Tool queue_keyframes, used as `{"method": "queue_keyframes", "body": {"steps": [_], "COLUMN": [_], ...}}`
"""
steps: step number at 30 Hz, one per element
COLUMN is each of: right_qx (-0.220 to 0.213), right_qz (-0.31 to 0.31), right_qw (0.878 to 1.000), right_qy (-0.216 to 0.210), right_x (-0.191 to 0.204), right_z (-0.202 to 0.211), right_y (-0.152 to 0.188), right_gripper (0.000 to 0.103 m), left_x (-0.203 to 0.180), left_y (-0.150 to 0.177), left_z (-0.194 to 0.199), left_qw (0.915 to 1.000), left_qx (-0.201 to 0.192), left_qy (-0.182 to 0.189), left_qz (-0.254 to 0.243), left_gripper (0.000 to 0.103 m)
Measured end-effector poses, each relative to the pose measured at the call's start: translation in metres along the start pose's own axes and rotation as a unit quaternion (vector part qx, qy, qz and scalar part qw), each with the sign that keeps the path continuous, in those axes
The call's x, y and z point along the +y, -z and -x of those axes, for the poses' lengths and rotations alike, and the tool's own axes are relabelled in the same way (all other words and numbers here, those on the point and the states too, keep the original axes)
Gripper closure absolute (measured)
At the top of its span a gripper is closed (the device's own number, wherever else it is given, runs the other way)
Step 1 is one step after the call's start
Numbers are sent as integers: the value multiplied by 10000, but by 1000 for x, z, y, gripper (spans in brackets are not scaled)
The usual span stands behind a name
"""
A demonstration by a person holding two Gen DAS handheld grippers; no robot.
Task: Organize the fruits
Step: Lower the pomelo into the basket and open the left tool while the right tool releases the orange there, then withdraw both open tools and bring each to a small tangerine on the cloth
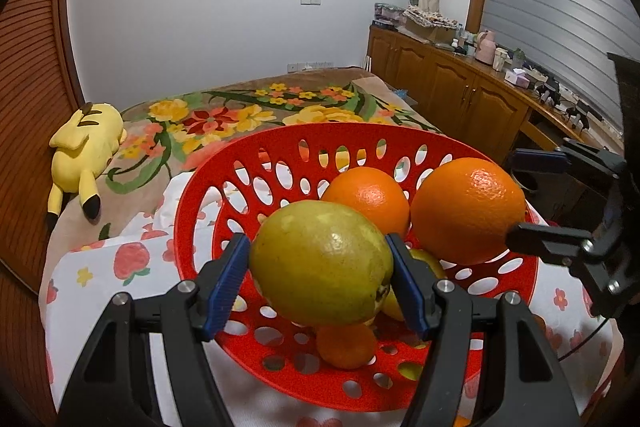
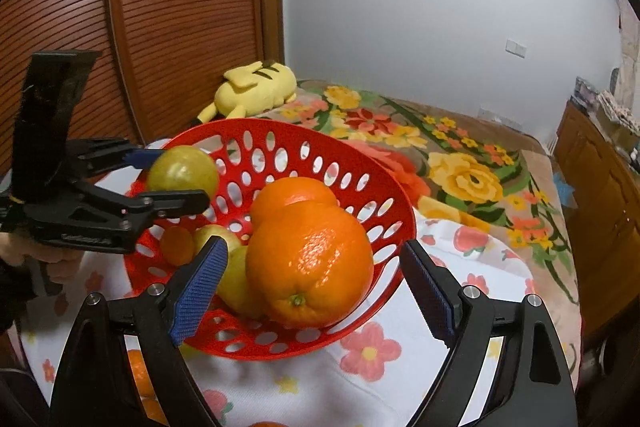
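Observation:
A red perforated basket stands on a flowered cloth. My left gripper is shut on a yellow-green fruit and holds it above the basket's near side; it also shows in the right wrist view. My right gripper is open, with its pads apart on either side of a big orange in the basket. In the left wrist view that orange sits at the right, a second orange behind. A small orange and a yellow fruit lie lower in the basket.
A yellow plush toy lies on the flowered bedspread behind the basket. A wooden cabinet with clutter runs along the right. Ribbed wooden doors stand at the left. Another orange lies on the cloth near my right gripper.

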State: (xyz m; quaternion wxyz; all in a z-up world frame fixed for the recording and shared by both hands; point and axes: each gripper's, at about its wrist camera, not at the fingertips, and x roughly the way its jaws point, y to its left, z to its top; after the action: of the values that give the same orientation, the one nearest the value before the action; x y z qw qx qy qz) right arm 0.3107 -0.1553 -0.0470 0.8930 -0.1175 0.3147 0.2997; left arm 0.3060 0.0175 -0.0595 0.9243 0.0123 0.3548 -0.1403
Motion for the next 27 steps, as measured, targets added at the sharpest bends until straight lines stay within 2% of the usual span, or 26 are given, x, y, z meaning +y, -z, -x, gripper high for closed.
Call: {"method": "queue_keyframes", "body": {"steps": [10, 15, 23, 27], "right_qx": [-63, -92, -178, -223], "right_qz": [7, -10, -165, -317], "right_qw": [10000, 10000, 9997, 9992], "right_qy": [-45, 13, 73, 127], "right_x": [7, 9, 13, 16], "right_z": [13, 23, 45, 56], "right_y": [7, 12, 30, 45], "right_gripper": [13, 13, 12, 12], "left_x": [-10, -13, -18, -24], "left_y": [3, 2, 1, 11], "left_z": [-10, -6, 30, 49], "left_qw": [9997, 9997, 9997, 9993], "left_qx": [202, 240, -157, -292], "left_qy": [38, 81, 151, 145], "left_qz": [-150, -28, -92, -199], "left_gripper": [35, 35, 31, 31]}}
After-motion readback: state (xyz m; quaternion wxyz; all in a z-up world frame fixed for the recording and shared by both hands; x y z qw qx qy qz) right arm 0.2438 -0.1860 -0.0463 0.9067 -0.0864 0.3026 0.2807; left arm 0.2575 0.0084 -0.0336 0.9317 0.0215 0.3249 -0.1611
